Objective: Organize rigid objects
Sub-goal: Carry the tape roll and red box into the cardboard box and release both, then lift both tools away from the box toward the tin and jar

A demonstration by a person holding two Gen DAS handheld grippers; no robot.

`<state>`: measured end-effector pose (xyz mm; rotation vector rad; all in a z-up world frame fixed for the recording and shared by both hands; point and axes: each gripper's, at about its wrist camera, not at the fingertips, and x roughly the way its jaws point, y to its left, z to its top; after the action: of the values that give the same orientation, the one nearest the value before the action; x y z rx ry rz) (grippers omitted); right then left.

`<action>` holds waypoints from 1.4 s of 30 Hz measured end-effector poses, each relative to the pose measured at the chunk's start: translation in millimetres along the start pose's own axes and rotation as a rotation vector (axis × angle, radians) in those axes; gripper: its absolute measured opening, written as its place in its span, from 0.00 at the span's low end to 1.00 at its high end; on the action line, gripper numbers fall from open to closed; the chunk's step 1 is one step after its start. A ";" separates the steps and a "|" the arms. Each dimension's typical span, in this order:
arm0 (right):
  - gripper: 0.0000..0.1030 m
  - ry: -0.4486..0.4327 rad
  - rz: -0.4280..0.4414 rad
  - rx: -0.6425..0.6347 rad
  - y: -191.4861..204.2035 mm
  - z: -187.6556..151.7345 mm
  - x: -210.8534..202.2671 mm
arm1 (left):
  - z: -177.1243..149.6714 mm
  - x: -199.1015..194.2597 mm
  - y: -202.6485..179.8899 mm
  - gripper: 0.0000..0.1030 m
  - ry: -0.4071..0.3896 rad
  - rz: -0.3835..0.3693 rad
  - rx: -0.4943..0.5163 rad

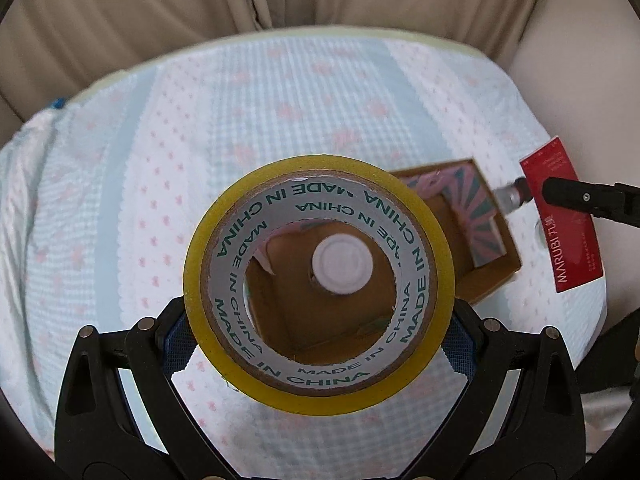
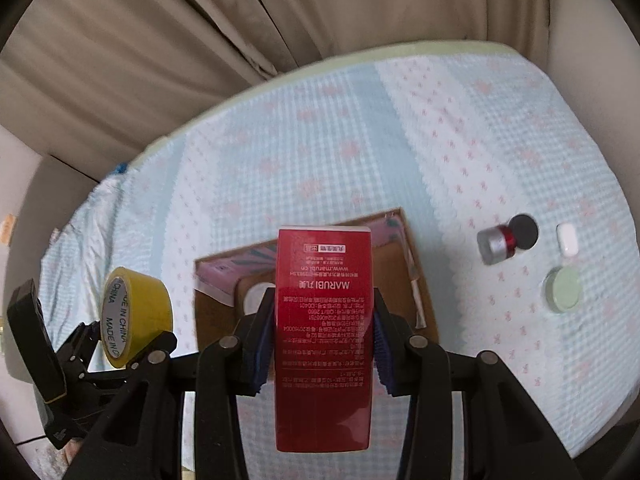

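While tape roll (image 1: 320, 280) fills left jaws — right clamp red box (image 2: 323, 340).

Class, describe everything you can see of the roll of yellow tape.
The roll of yellow tape has glossy yellow-tinted tape wound on a cardboard core, whose white liner is printed MADE IN CHINA in green. The left gripper holds it by its outer sides above the bed, on edge, its hole facing the camera. Through the hole show the cardboard box and a white round lid.

A yellow tape roll (image 1: 319, 280) and red MARUBI box (image 2: 323, 336) hang above the open cardboard box (image 2: 416, 280).
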<state>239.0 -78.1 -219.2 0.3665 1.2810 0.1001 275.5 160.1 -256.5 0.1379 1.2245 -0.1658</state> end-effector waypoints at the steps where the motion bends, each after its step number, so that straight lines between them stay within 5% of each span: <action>1: 0.38 0.010 -0.007 -0.002 1.0 -0.4 8.2 | -1.1 8.5 1.2 0.94 0.012 -0.005 0.003; 14: 0.38 0.104 -0.083 0.013 -26.5 1.2 115.6 | -13.5 106.6 -0.9 0.94 0.165 0.023 0.041; 25: 0.39 0.146 -0.083 0.033 -42.2 2.3 146.1 | -8.6 127.0 -12.7 1.00 0.238 -0.005 0.067; 26: 0.47 0.135 -0.072 0.027 -41.4 3.0 144.7 | -9.5 125.7 -13.3 1.00 0.236 -0.018 0.060; 29: 1.00 0.107 -0.075 -0.028 -36.0 4.4 139.1 | -11.6 117.4 -18.5 1.00 0.228 -0.002 0.076; 42: 1.00 0.073 -0.035 -0.055 -34.9 -5.1 117.2 | -27.2 87.0 -23.7 1.00 0.208 0.037 0.042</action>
<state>263.8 -77.5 -339.1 0.2953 1.3535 0.1193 274.4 137.6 -347.9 0.2185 1.4255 -0.1474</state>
